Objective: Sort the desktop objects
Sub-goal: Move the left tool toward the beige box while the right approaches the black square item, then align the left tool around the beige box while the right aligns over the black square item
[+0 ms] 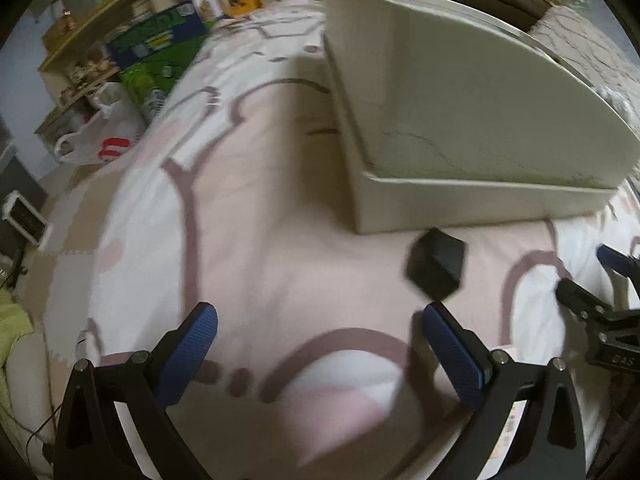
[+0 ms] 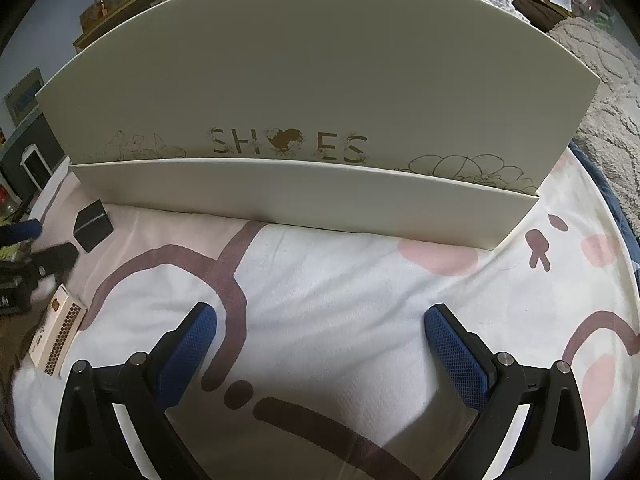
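looking down at the bed sheet [image 2: 360,288], i see my left gripper [image 1: 320,334] spread wide with nothing in it, and my right gripper [image 2: 320,334] spread wide and bare too. a little black box [image 1: 437,267] sits on the sheet just past my left gripper's right finger, close to the front of the big white shoe box [image 2: 304,196] but not touching it. a flat matchbox [image 2: 58,332] lies nearer to me, off to the left in my right view. i think the black box is light and stiff, with smooth sides that could slip, so i would pinch it on two flat sides, not on the corners. the matchbox looks thin and easy to crush, so i would hold its long edges softly. the sheet is soft, so things may tip when pushed.
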`<action>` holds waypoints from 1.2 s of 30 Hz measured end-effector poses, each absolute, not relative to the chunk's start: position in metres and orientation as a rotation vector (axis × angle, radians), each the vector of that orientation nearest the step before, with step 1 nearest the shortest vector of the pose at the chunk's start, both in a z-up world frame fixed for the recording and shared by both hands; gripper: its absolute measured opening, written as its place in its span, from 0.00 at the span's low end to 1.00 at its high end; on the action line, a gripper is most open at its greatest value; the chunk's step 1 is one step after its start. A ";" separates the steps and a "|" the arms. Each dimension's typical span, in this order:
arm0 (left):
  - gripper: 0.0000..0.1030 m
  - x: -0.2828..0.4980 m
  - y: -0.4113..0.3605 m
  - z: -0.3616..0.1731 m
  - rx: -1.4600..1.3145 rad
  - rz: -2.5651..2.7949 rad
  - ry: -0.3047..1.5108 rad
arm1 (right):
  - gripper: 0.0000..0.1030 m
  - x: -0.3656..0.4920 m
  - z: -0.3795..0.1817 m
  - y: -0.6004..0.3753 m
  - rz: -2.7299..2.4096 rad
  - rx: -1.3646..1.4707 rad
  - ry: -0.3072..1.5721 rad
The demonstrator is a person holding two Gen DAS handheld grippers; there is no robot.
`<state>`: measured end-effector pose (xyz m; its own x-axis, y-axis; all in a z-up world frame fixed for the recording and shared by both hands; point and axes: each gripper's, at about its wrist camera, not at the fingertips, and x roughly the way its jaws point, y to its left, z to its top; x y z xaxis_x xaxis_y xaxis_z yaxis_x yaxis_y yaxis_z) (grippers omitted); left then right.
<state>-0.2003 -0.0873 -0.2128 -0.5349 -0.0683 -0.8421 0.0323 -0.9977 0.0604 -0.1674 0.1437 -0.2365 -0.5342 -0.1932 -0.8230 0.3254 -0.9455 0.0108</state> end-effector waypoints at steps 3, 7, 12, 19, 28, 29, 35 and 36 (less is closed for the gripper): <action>1.00 -0.203 -0.096 -0.214 1.469 -2.703 0.051 | 1.00 -0.164 -0.236 0.143 -2.512 1.322 0.216; 1.00 -0.209 -0.099 -0.216 1.414 -2.665 0.100 | 1.00 -0.160 -0.236 0.143 -2.512 1.323 0.216; 1.00 -0.217 -0.093 -0.220 1.382 -2.660 0.079 | 1.00 -0.153 -0.236 0.142 -2.513 1.323 0.220; 1.00 -0.218 -0.071 -0.220 1.411 -2.758 -0.012 | 1.00 -0.151 -0.236 0.139 -2.509 1.331 0.224; 1.00 -0.211 -0.045 -0.219 1.535 -2.885 -0.054 | 1.00 -0.150 -0.228 0.150 -2.434 1.396 0.083; 1.00 -0.210 -0.042 -0.220 1.540 -2.890 -0.063 | 1.00 -0.150 -0.226 0.153 -2.430 1.399 0.052; 1.00 -0.206 -0.028 -0.219 1.550 -2.930 -0.102 | 1.00 -0.142 -0.218 0.159 -2.425 1.378 -0.054; 1.00 -0.205 -0.026 -0.219 1.547 -2.939 -0.099 | 1.00 -0.141 -0.216 0.160 -2.423 1.363 -0.074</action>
<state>-0.2052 -0.0257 -0.2190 -0.5536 0.1320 -0.8223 -0.1872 -0.9818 -0.0316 -0.1412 0.1597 -0.2157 -0.4707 -0.3326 -0.8172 0.2823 -0.9343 0.2177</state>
